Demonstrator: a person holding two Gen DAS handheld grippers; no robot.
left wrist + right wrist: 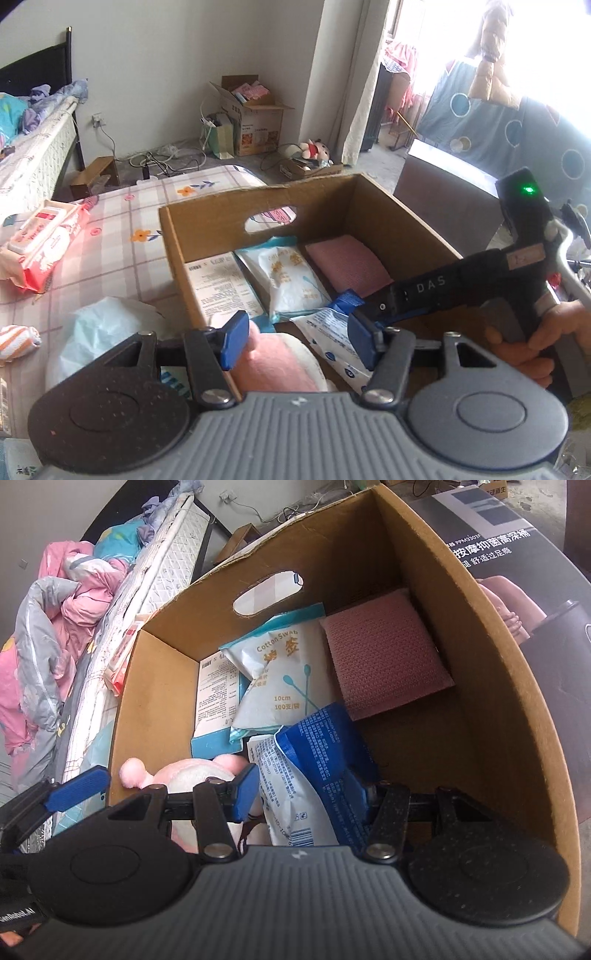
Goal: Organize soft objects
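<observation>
Blue-and-white packet (314,775), clamped in my right gripper (306,794), hung inside the cardboard box (480,664); I judged lowering before release best; left gripper (295,336) gaped empty.

Bed (40,147): along the wall at the room's far left, dark headboard, crumpled pink, grey and teal bedding (55,635) piled on top.
Wall socket (98,120): low on the wall beside the bed, a cable hanging from it.
Cables (162,157): tangled on the floor along the wall's foot.
Far carton (255,122): open, on the floor in the corner (pink packets inside), a pale paper bag (219,138) touching its left side.
Printed appliance box (517,572): just right of the cardboard box, Chinese lettering on its dark face.
Hanging blue cloth (491,122): circles on it, by the bright window.
</observation>
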